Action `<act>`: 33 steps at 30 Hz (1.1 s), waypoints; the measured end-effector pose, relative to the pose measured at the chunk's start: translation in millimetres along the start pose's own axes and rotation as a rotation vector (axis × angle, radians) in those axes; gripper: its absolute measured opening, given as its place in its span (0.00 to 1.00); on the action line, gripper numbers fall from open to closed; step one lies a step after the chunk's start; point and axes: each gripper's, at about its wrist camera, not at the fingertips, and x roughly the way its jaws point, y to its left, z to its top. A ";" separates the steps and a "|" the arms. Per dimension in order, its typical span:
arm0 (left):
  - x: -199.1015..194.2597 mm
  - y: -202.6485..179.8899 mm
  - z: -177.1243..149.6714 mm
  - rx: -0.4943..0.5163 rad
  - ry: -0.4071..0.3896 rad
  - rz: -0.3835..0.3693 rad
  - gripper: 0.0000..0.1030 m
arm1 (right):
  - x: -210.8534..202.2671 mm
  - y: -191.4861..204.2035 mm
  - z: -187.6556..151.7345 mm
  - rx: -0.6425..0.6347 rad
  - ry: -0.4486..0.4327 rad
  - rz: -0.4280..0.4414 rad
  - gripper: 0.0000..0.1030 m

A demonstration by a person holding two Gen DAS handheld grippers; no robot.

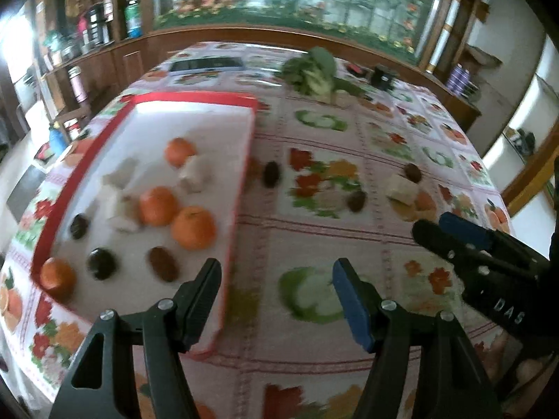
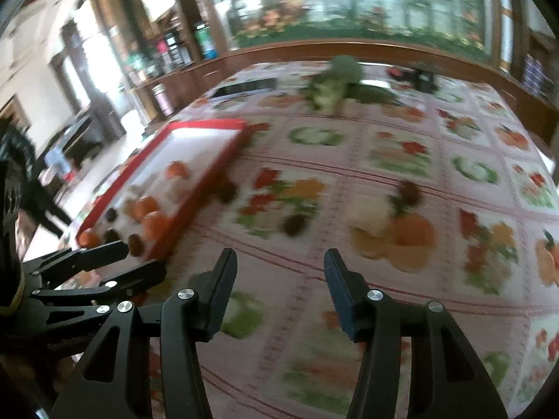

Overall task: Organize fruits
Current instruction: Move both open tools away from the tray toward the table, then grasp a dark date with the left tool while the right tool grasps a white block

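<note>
A red-rimmed white tray [image 1: 195,99] [image 2: 209,126] lies on the left of the table. It holds several oranges [image 1: 193,227], dark fruits [image 1: 162,263] and pale lumps [image 1: 194,174]. Loose on the tablecloth to the right are an orange [image 2: 414,228], a pale lump [image 2: 372,213] [image 1: 401,188] and dark fruits [image 2: 295,224] [image 1: 271,174] [image 1: 413,171]. My left gripper [image 1: 276,269] [image 2: 145,255] is open and empty, above the tray's near right corner. My right gripper [image 2: 279,258] [image 1: 430,222] is open and empty over bare cloth, short of the loose fruit.
Leafy greens [image 1: 314,70] [image 2: 332,87] lie at the far middle of the fruit-patterned tablecloth [image 1: 314,237]. A dark flat device [image 1: 206,64] and a small black object [image 1: 384,76] sit near the far edge. Wooden shelving stands behind.
</note>
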 end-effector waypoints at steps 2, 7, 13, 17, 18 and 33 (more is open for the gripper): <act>6.3 -13.0 4.3 0.029 0.007 -0.018 0.67 | -6.2 -20.7 -2.9 0.046 -0.006 -0.028 0.50; 23.8 -36.5 19.9 0.076 0.014 -0.031 0.67 | -16.7 -67.4 -12.9 0.162 0.001 -0.084 0.51; 50.0 -54.5 40.5 0.101 0.033 -0.061 0.67 | -25.6 -97.9 -21.0 0.236 0.005 -0.120 0.52; 64.4 -63.5 42.8 0.137 0.037 -0.057 0.67 | -26.4 -106.4 -22.5 0.252 0.007 -0.124 0.52; 67.6 -64.7 42.8 0.147 0.036 -0.055 0.67 | -26.4 -107.0 -22.6 0.252 0.007 -0.124 0.53; 80.9 -51.1 42.6 0.119 0.053 -0.134 0.22 | 12.3 -87.8 10.6 0.201 0.021 -0.042 0.53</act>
